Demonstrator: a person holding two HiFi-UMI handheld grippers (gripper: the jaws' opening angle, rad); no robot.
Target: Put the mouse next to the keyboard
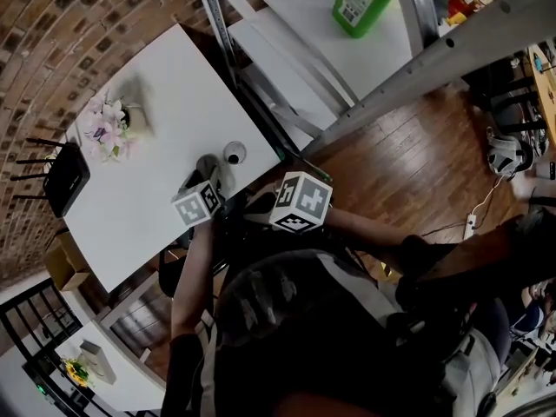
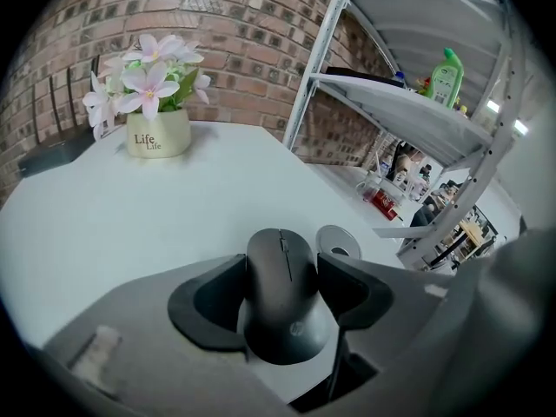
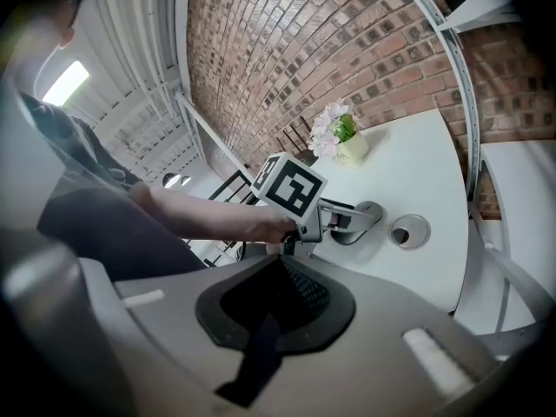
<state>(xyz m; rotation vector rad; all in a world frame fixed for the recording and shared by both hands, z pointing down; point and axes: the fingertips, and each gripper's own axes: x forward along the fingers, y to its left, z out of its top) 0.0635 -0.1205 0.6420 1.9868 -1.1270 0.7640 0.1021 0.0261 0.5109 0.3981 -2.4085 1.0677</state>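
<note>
White tabletop (image 2: 174, 207) below; my left gripper (image 2: 282, 287) clamps the sides of the black plastic mouse (image 2: 280, 263), probably light and slick; right gripper (image 3: 278, 307) closed on nothing.

In the left gripper view, the cream pot (image 2: 157, 135) at the upper left bears the word "Life" twice, one above the other, the black mouse (image 2: 282, 289) at the lower centre carries a small round "hp" logo, and the green bottle's (image 2: 446, 75) label is too small to read.
</note>
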